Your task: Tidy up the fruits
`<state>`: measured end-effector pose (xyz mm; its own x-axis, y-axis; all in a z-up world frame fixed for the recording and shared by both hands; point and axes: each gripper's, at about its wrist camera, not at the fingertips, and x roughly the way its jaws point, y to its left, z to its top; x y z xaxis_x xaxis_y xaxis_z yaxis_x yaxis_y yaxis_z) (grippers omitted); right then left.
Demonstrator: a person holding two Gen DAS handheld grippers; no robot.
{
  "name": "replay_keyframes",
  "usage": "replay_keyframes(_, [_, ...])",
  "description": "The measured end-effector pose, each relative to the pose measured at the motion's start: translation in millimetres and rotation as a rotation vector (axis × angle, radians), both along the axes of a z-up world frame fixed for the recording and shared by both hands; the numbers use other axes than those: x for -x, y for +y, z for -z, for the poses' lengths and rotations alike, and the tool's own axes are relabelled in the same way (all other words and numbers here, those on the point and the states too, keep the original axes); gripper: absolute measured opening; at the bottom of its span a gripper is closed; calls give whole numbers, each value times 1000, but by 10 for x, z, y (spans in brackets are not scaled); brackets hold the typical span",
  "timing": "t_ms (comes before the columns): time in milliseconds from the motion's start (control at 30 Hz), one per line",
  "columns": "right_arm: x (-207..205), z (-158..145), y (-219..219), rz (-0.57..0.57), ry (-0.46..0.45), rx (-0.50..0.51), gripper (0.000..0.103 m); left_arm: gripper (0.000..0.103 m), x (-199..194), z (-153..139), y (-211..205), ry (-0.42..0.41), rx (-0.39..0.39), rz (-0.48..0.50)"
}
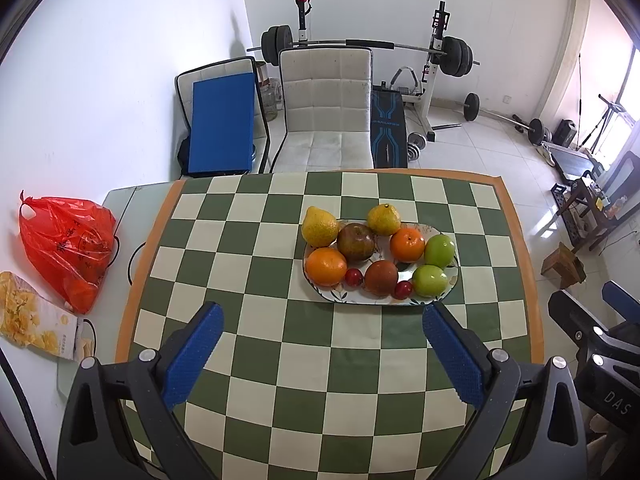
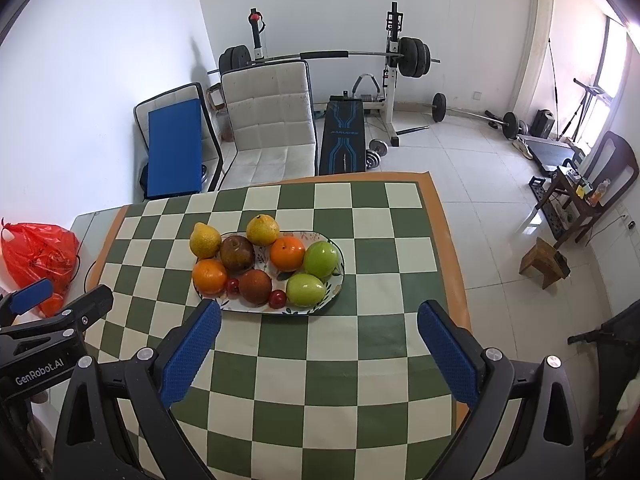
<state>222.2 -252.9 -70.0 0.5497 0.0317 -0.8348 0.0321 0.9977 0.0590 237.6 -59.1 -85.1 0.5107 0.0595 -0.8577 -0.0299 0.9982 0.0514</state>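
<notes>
Green and cream checks: the tablecloth (image 1: 280, 360) with an orange border covers the table; the fruit plate sits on it toward the far side.
Plate: an oval white plate (image 1: 362, 300) with a leaf pattern holds nearly all the fruit.
Fruit on the plate: two oranges (image 1: 326, 266) (image 1: 407, 245), two green apples (image 1: 439, 251) (image 1: 429, 280), a dark reddish apple (image 1: 355, 242), a brown round fruit (image 1: 381, 277) and two small red fruits (image 1: 354, 277) (image 1: 403, 289).
Yellow fruit: two yellow pointed citrus (image 1: 319, 226) (image 1: 384, 219) sit at the plate's far rim; whether they rest on the plate or on the cloth cannot be told.
Left gripper: the left gripper (image 1: 323, 316) hovers above the cloth just short of the plate, its blue-padded fingers (image 1: 194, 360) spread wide and holding nothing.
Right gripper: the right gripper (image 2: 319, 314) hangs likewise near the plate's near rim, fingers (image 2: 448, 354) wide apart and empty.
Left of the cloth: a red plastic bag (image 1: 66, 248) and a yellow snack packet (image 1: 32, 320) lie on the bare table.
Beyond the table: a pale padded chair (image 1: 326, 108), a blue board (image 1: 222, 124) leaning at the wall, and a barbell rack (image 1: 368, 46) on a white tiled floor.
</notes>
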Motion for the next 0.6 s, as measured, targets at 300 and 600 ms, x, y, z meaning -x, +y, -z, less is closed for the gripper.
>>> replay_keyframes(300, [45, 5, -11, -4, -1, -3, 101, 102, 13, 8, -2, 3, 8, -1])
replay_keyframes(600, [65, -14, -4, -6, 1, -6, 101, 102, 20, 8, 0, 1, 9, -3])
